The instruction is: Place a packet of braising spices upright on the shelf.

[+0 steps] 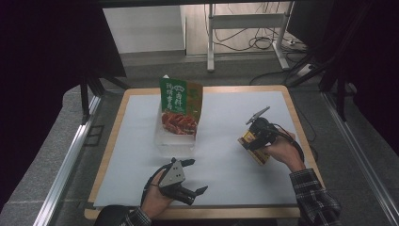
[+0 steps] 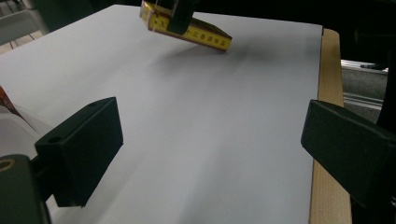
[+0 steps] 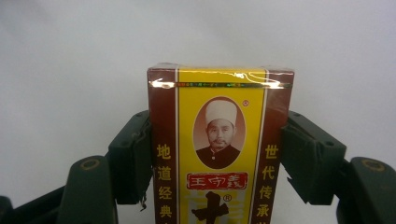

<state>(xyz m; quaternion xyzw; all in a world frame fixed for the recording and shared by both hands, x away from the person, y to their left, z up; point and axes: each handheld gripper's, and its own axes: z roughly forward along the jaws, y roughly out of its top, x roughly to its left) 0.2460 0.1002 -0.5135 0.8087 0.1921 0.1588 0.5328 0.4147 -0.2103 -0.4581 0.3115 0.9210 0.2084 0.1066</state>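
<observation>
A yellow and dark-red box (image 3: 219, 140) with a portrait and Chinese print sits between the jaws of my right gripper (image 3: 220, 154), whose pads (image 3: 135, 144) press on its two long sides. In the high view this right gripper (image 1: 254, 139) holds the box (image 1: 259, 156) tilted at the right of the white sheet. From the left gripper view the box (image 2: 205, 37) hangs just above the sheet, with a shadow under it. My left gripper (image 1: 196, 176) rests near the front edge, jaws wide apart and pointing right. Nothing lies between its jaws (image 2: 212, 140).
A green snack bag (image 1: 180, 106) with a red food picture stands upright in a clear plastic container (image 1: 174, 141) at the middle back. A white sheet (image 1: 141, 150) covers the wooden table (image 1: 107, 155). The table's wooden edge (image 2: 327, 93) runs along the right of the left gripper view.
</observation>
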